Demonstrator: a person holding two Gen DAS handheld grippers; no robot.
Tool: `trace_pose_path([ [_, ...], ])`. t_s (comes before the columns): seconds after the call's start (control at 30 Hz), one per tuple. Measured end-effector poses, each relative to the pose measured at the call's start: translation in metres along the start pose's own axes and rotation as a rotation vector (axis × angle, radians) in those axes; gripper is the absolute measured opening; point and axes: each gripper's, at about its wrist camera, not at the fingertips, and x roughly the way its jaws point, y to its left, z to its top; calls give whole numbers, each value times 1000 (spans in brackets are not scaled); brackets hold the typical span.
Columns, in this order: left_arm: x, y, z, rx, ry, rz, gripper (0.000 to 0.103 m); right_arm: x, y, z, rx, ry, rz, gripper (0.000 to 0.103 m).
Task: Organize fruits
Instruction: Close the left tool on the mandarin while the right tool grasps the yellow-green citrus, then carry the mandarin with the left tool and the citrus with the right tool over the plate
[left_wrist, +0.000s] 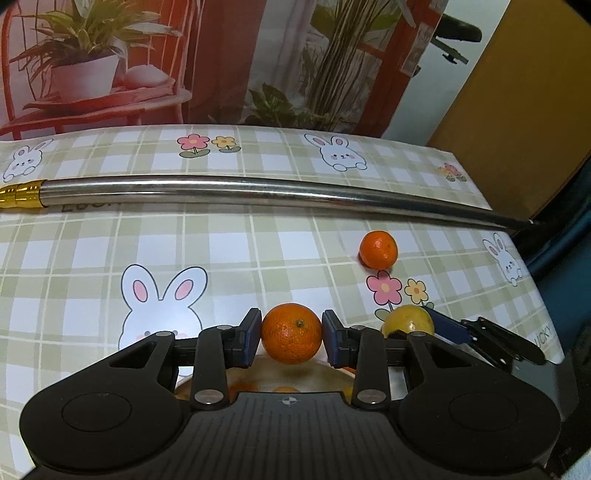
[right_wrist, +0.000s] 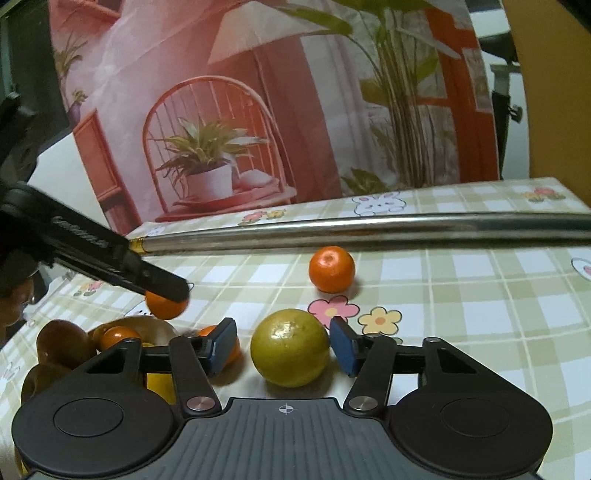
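plate (left_wrist: 295, 373) mostly hidden under tongs, pole (right_wrist: 369, 229) cut off

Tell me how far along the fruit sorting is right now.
Partly done. Several fruits already sit in the bowl. In hand: the left gripper holds an orange above the bowl, and the right gripper is open around the yellow fruit, which is on the table. Left: one loose orange near the metal rod.
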Motion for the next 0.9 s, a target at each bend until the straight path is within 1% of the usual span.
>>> trace_pose_path([
  [0.1, -9, 1, -4, 6, -12, -10, 37, 5, -3, -1, 17, 32, -8, 46],
  [0.23, -22, 3, -11, 19, -25, -23, 37, 10, 0, -1, 3, 58, -23, 46],
  [0.37, -33, 4, -18, 23, -30, -43, 37, 10, 1, -1, -3, 59, -27, 46],
  [0.5, -39, 4, -28, 20, -18, -59, 37, 10, 1, -1, -6, 57, -24, 44],
  [0.73, -45, 9, -37, 9, -20, -57, 38, 10, 2, -2, -6, 53, -28, 44],
  [0.9, -48, 11, -40, 7, -21, -55, 37, 7, 1, -1, -7, 34, -37, 44],
])
